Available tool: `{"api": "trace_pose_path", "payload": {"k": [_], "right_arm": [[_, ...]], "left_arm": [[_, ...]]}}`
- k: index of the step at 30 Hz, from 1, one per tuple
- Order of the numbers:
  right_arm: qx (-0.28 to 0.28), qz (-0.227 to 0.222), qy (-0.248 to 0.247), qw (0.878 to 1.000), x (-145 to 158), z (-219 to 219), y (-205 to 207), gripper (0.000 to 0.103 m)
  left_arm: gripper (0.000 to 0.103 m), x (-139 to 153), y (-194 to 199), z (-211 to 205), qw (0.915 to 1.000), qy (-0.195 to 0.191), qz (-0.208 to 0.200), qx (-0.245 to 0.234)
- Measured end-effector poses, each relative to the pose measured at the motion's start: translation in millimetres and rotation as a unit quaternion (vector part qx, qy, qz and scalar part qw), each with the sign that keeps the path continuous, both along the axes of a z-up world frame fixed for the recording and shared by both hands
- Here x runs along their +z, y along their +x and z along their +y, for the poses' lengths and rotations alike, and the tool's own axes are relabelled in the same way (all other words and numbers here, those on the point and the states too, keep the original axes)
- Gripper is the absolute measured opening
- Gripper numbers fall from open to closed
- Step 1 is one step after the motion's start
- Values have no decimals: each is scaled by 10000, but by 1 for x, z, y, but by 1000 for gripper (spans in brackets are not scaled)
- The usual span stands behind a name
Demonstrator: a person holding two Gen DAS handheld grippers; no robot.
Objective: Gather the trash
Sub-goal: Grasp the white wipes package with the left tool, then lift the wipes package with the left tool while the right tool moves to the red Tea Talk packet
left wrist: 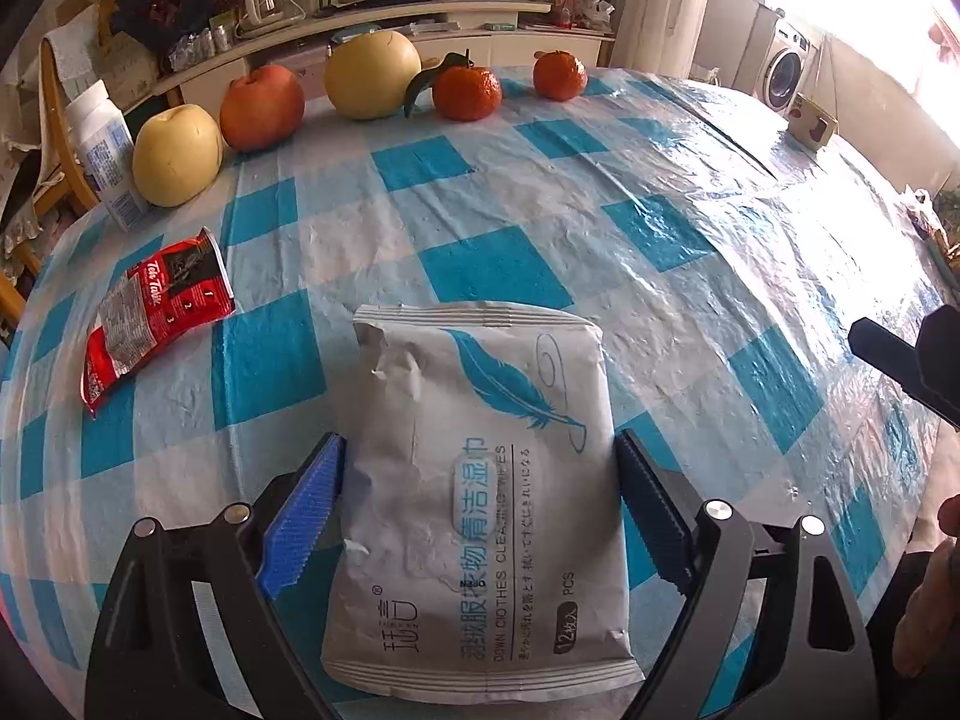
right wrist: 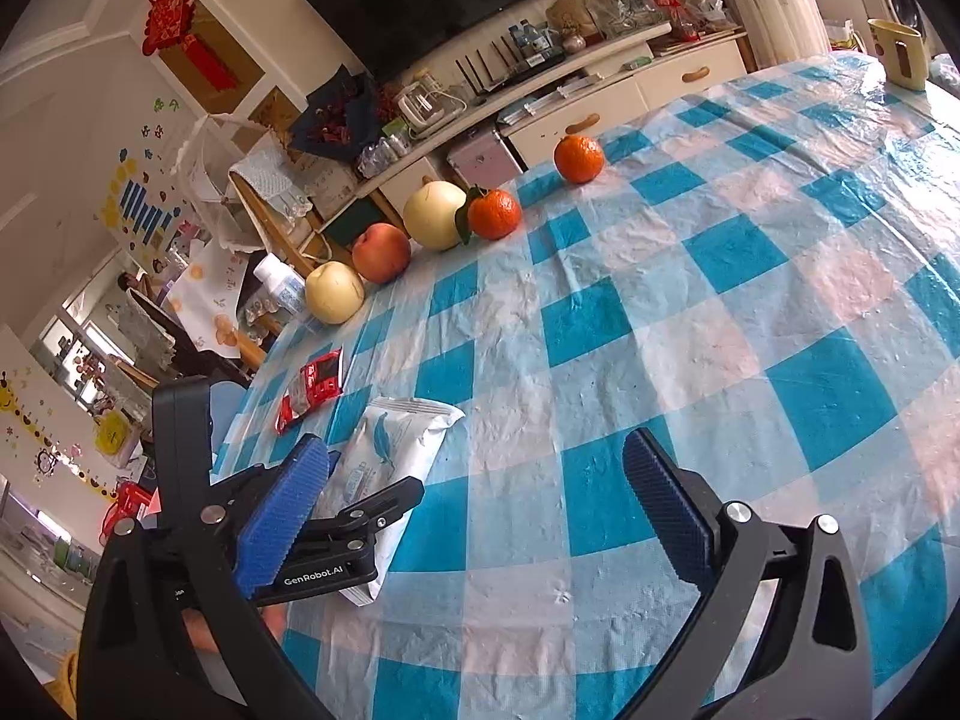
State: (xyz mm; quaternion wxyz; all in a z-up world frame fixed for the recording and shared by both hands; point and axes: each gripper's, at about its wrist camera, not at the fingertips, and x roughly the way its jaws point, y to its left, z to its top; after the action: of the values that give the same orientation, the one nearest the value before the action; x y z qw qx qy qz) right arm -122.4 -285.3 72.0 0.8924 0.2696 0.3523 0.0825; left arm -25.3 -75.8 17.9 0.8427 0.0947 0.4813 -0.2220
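Note:
A grey wet-wipes packet [left wrist: 480, 492] with a blue feather print lies flat on the checked tablecloth. My left gripper [left wrist: 480, 450] is open, its blue pads on either side of the packet, close to its edges. A crumpled red snack wrapper [left wrist: 157, 315] lies to the left of it. In the right wrist view the packet [right wrist: 396, 444] and the red wrapper [right wrist: 312, 387] lie at the left, with the left gripper's body over the packet. My right gripper [right wrist: 480, 480] is open and empty above bare tablecloth, to the right of the packet.
Along the far table edge stand two yellow pears [left wrist: 174, 153], a red apple [left wrist: 261, 107], two tangerines [left wrist: 467, 93] and a white bottle [left wrist: 108, 150]. A small box [left wrist: 811, 120] sits at the far right. A yellow mug [right wrist: 897, 51] stands far right.

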Motion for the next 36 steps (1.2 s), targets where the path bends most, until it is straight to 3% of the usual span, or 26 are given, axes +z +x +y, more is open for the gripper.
{"api": "trace_pose_path", "payload": {"k": [7,17,29,36], "right_arm": [[50,95,40,9999,-5,2,7,99],[64,228,-20,9997,-13,9,14,99],[601,372,-379,9968,-22,44,26,99],[906,425,-749,9922,-26,76,32,99]], "left_arm": [[79,-2,-4,-1,9999,30,-118,75],[76,2,-10,16,9995,-37,-166,261],[76,20,-20,98,9944,-406,-366,903],[76,26,-12,155,9850,-491,-579,1548]]}}
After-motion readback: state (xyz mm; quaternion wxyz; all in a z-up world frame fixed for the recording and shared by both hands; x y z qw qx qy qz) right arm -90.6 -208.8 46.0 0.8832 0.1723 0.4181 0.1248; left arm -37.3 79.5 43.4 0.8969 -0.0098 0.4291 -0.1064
